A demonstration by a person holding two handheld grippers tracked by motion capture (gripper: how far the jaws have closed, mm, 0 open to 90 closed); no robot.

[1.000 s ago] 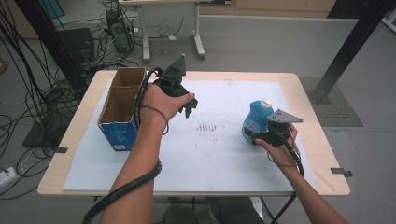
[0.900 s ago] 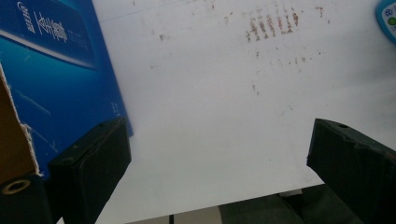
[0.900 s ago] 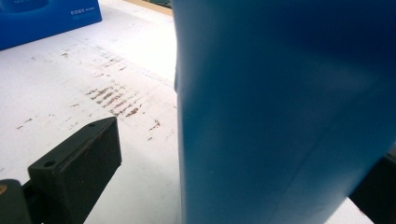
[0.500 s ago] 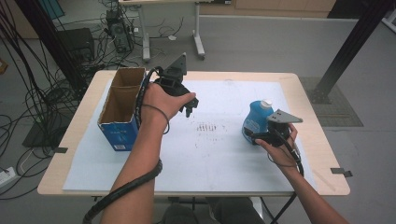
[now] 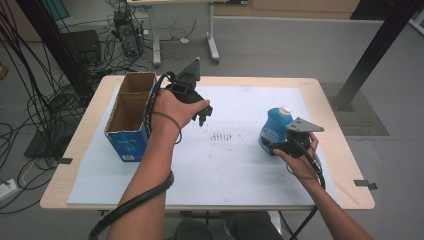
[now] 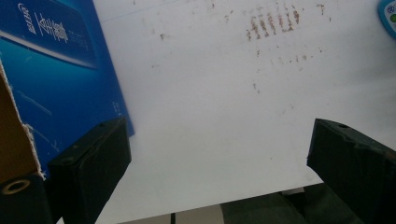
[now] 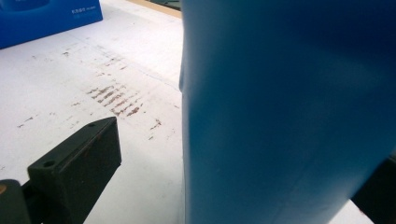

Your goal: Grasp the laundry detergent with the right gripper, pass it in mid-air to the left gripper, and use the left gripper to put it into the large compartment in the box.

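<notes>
On the right half of the white sheet-covered surface (image 5: pixel 220 165), the blue plastic bottle with a white cap (image 5: pixel 274 127) stands upright, its long axis vertical, and my right claw (image 5: pixel 274 146) meets it low on its near side. Seen along the right gripper view, the bottle's blue wall (image 7: pixel 285 112) rises between my two jaws: one black jaw stands apart from the wall on the left with a strip of surface showing between, and the other sits at the right edge, close against the wall. My right claw is thus spread around the bottle rather than pinching it; contact on the right side I cannot tell. I judge that the coming move turns on this bracket: the bottle lies straight ahead of the right claw, already inside the gap, so closing should suffice.

My left claw (image 5: pixel 202 116) hangs above the middle of the surface, well apart from the bottle and just beside the open blue cardboard box with a brown inside (image 5: pixel 131 131). Its jaws are spread wide with nothing between them; in the left gripper view (image 6: pixel 219 154) they frame bare white sheet, the box's blue side (image 6: pixel 60 79) to the left, and a patch of brown scuff marks (image 6: pixel 273 21) beyond. The right hand (image 5: pixel 300 160) is plainly the nearer to the bottle; the box lies across the surface to the left of it.
</notes>
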